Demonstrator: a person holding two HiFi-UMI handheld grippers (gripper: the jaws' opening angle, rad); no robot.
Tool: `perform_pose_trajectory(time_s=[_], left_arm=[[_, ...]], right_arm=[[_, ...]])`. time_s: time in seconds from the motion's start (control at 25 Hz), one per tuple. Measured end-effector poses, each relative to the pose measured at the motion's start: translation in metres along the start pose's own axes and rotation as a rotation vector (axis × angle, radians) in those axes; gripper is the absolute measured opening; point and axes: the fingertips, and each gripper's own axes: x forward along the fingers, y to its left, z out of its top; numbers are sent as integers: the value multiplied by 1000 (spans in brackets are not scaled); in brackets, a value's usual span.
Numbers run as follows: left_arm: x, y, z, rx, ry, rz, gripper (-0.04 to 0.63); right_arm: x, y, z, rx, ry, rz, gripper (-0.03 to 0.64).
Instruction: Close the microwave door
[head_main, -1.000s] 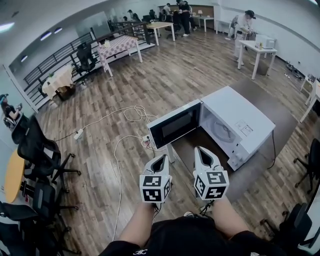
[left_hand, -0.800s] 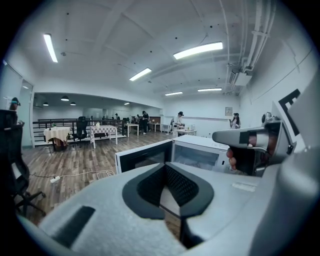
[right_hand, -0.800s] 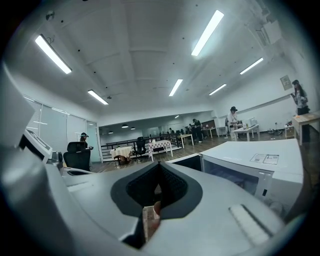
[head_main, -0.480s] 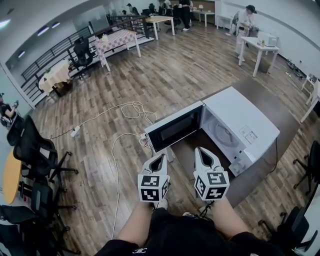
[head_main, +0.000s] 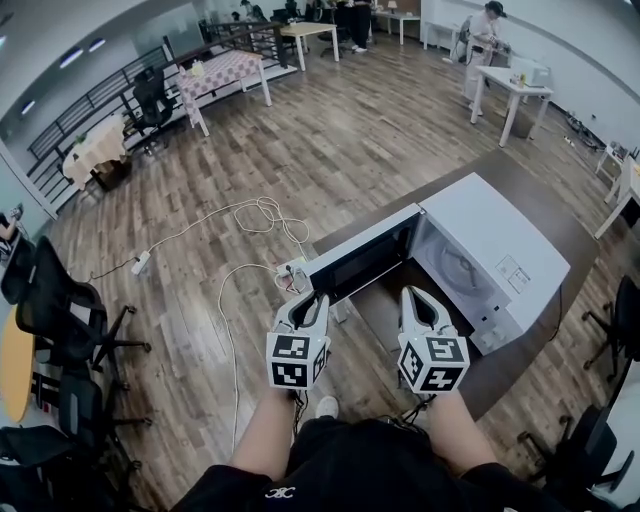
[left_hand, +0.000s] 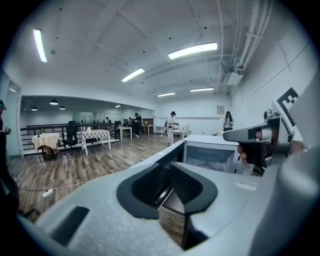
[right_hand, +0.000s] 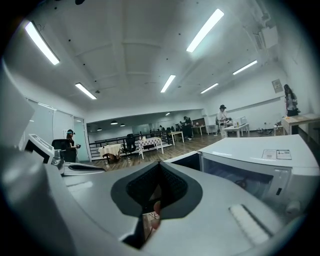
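A white microwave (head_main: 490, 235) stands on a dark brown table (head_main: 545, 210), its door (head_main: 365, 255) swung open to the left. My left gripper (head_main: 308, 298) hangs just in front of the door's free end, its jaws opening with nothing between them. In the left gripper view the left gripper (left_hand: 170, 167) points at the door's edge (left_hand: 157, 156), with the microwave's cavity (left_hand: 210, 152) behind. My right gripper (head_main: 415, 293) is shut and empty in front of the open cavity. From the right gripper (right_hand: 159, 165) the microwave (right_hand: 260, 152) fills the right side.
White cables (head_main: 255, 215) and a power strip (head_main: 140, 262) lie on the wooden floor left of the table. Office chairs (head_main: 60, 300) stand at the left and another chair (head_main: 620, 320) at the right. Tables and people are far back in the room.
Both grippers have moved forward toward the microwave, the left one up to the door's free end. The left jaws have parted; the door stands as before.
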Motion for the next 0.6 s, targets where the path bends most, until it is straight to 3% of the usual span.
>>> perform_pose_trajectory(time_s=[0.6], left_arm=[[53,91,-52,41,87,-164,184]], right_arm=[[51,18,-15,19,4,-116,8]])
